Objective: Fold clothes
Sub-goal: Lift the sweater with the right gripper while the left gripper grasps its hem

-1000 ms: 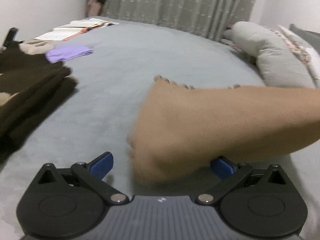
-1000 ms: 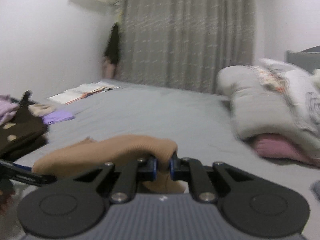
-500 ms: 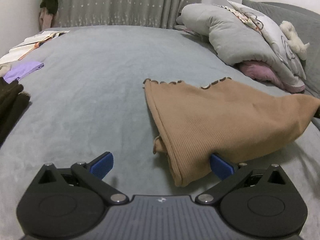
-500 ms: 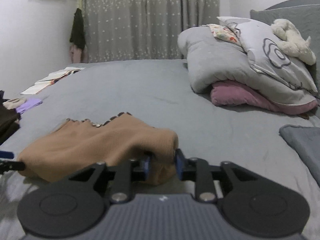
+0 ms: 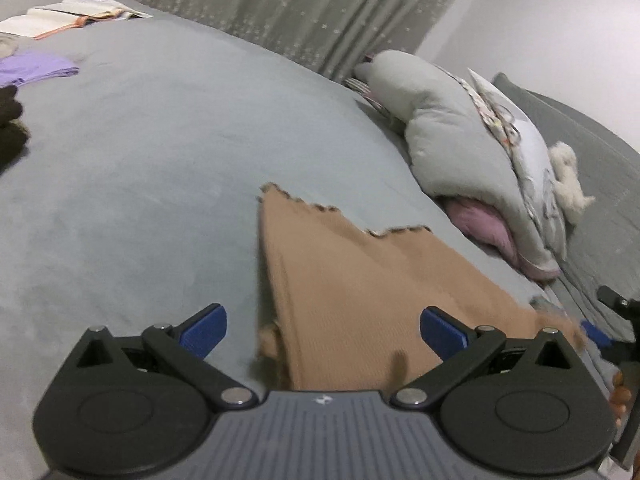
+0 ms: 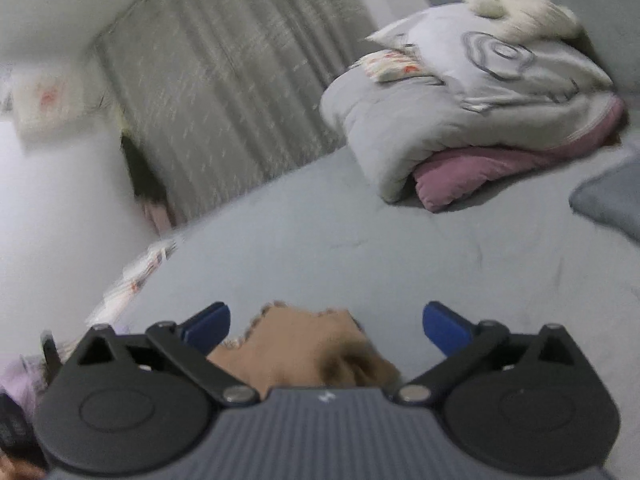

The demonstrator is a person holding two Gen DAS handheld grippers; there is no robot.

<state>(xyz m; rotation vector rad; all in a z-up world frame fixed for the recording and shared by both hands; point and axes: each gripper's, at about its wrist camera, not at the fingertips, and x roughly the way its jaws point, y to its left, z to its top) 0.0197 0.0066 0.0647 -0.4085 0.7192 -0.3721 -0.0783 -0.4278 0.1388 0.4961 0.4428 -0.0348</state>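
No writing is readable anywhere. Your left tongs (image 5: 322,330) stand spread over the tan ribbed knit garment with the scalloped hem (image 5: 352,280), which lies on the grey bed (image 5: 140,152). Your right tongs (image 6: 326,322) are opening, pads clear of the blurred garment; their body hides its near edge.

A tan ribbed knit garment (image 5: 352,292) lies flat on the grey bedspread (image 5: 160,152), folded into a long shape that narrows away from the camera. Its far edge is a wavy, scalloped hem with a darker trim, stepped in two levels where one layer overlaps the other. The left side runs in a straight folded edge, with a small bunch of cloth poking out at the near corner. In the right wrist view the same garment (image 6: 304,344) shows blurred, scalloped hem farthest.
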